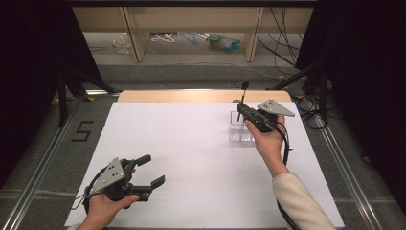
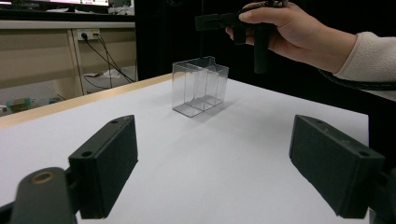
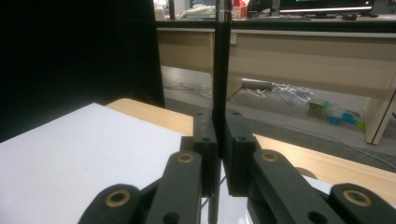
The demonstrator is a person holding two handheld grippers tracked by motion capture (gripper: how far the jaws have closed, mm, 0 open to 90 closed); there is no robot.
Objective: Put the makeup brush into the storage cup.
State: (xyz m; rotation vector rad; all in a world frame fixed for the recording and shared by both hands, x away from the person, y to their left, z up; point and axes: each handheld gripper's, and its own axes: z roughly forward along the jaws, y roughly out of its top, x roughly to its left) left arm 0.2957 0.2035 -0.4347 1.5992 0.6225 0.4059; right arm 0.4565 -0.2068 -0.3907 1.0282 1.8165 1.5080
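White table | clear divided box under right gripper (clamping thin black strip)

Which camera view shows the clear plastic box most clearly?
The left gripper view: the clear plastic box stands whole and unobstructed there, with its inner dividers visible. In the high view the right gripper and hand partly cover it. The right gripper view looks past it.

— Where is the box?
— The box stands on the table, far right, directly under my right gripper, which pinches a thin flat stick.
— And your left?
— My left gripper hangs near the front left, well apart from the box.
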